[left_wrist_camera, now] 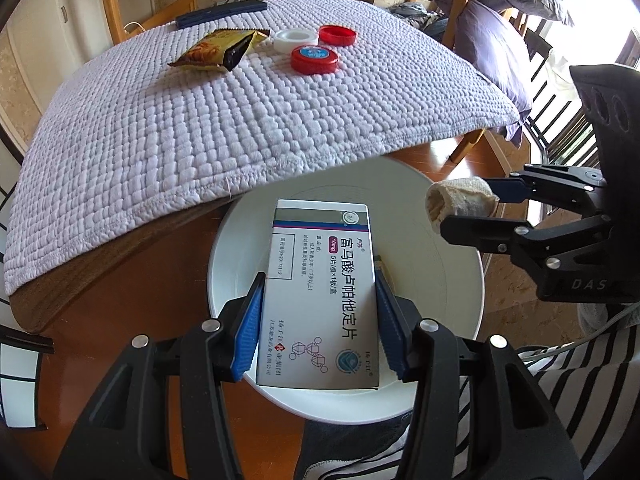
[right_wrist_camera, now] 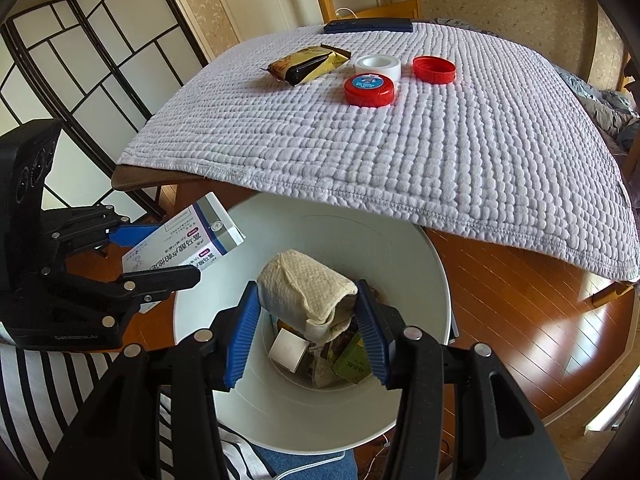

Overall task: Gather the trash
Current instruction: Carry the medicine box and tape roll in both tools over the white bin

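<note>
While both claws hang over the white bin (right_wrist_camera: 416, 248) at the bottom centre of each frame, the holdings stand as follows.

Item, left claw (left_wrist_camera: 318, 320): closed on a white medicine box (left_wrist_camera: 320, 280), blue pads pressed flat to its long sides, box tilted above the bin's mouth. Judged held there so that letting go drops it straight in.

Item, right claw (right_wrist_camera: 306, 332): closed on a rolled wad of cream paper towel (right_wrist_camera: 306, 296), likewise over the bin, directly above discarded cartons and paper lying at the bottom. Judged the same purpose: both pieces carried to one drop point.

Item, trash not yet collected, upper centre of both frames, on the table: a gold-and-brown snack wrapper (right_wrist_camera: 308, 64); just beside it a white cap (right_wrist_camera: 378, 66), a red cap (right_wrist_camera: 434, 69) lying open side up, and a red lid with a blue label (right_wrist_camera: 369, 89). A dark blue flat case (right_wrist_camera: 368, 25) lies at the far edge, well apart from these.

Surface: table draped in a white quilted cloth (right_wrist_camera: 400, 152) that overhangs the near edge above the bin.

Room: glossy wooden floor (right_wrist_camera: 520, 300); a dark-framed panelled screen (right_wrist_camera: 80, 60) at upper left of the right-wrist view; wooden bed frames and patterned wallpaper behind; grey bedding at the upper right of the left-wrist view. The person's striped clothing shows at the lower edges.
</note>
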